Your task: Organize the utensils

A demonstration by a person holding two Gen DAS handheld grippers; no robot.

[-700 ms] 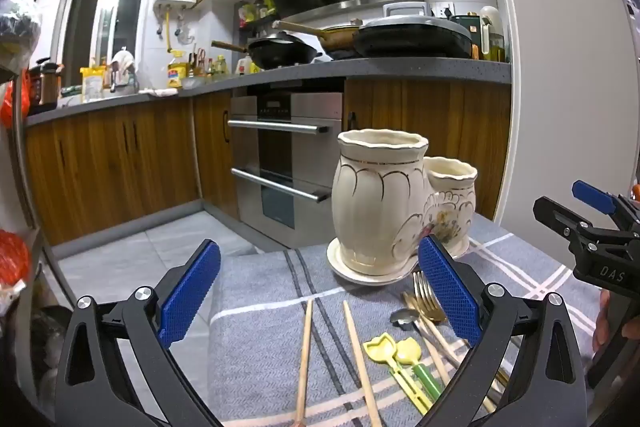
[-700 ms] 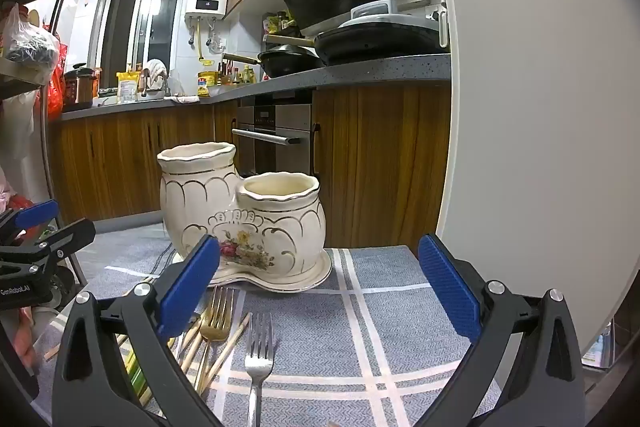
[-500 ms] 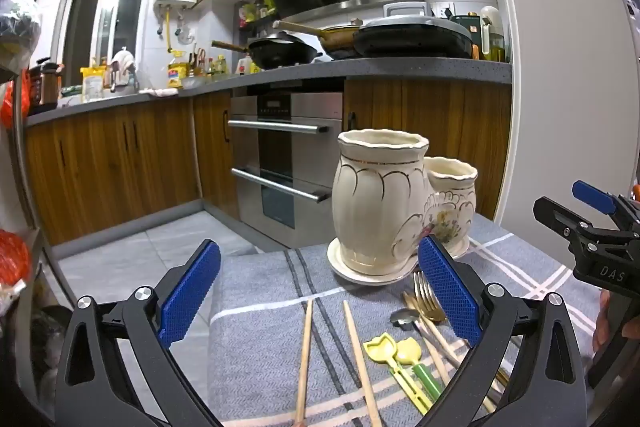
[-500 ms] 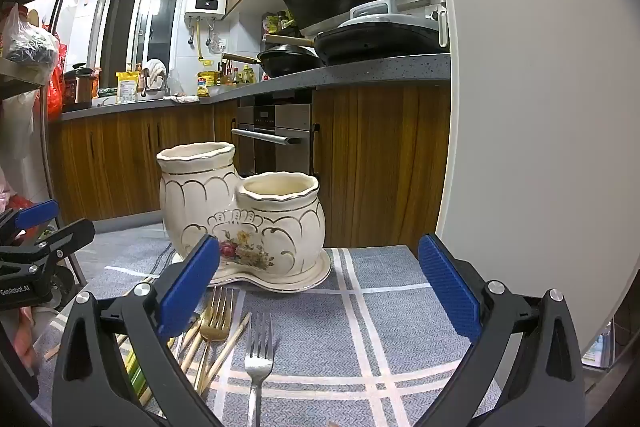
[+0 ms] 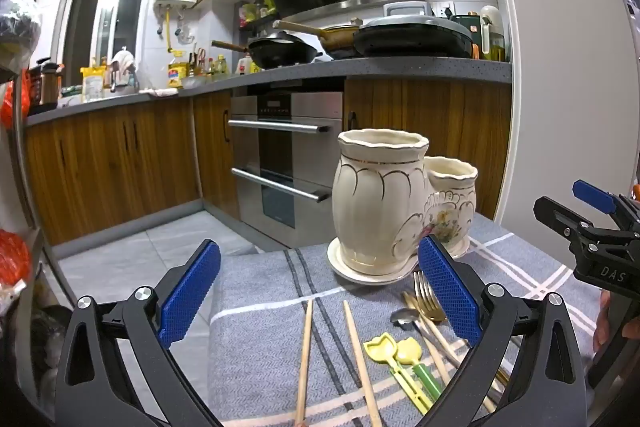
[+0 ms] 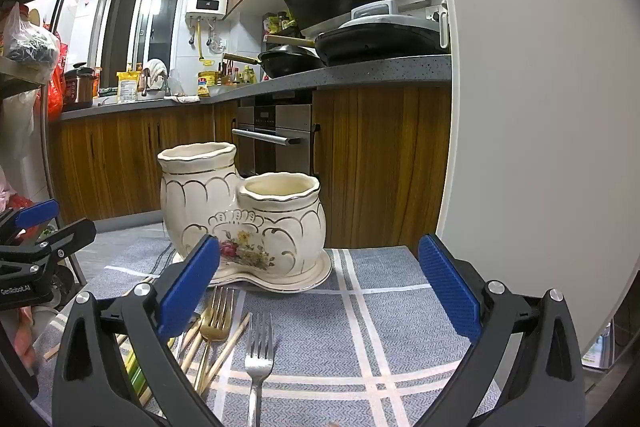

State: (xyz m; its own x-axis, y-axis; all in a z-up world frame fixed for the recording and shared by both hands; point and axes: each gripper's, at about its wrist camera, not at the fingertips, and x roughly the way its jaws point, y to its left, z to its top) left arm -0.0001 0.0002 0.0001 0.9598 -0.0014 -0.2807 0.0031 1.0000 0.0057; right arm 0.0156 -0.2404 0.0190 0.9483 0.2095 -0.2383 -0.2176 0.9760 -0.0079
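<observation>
A cream ceramic double-pot utensil holder stands empty on a grey checked cloth. In front of it lie two wooden chopsticks, a gold fork, a spoon, yellow-green plastic utensils, and a silver fork. My left gripper is open and empty above the chopsticks. My right gripper is open and empty above the silver fork; it also shows in the left wrist view.
The cloth's far edge drops to the kitchen floor. Wooden cabinets and an oven stand behind. A white wall panel rises at the right of the table. The left gripper's body is at the left.
</observation>
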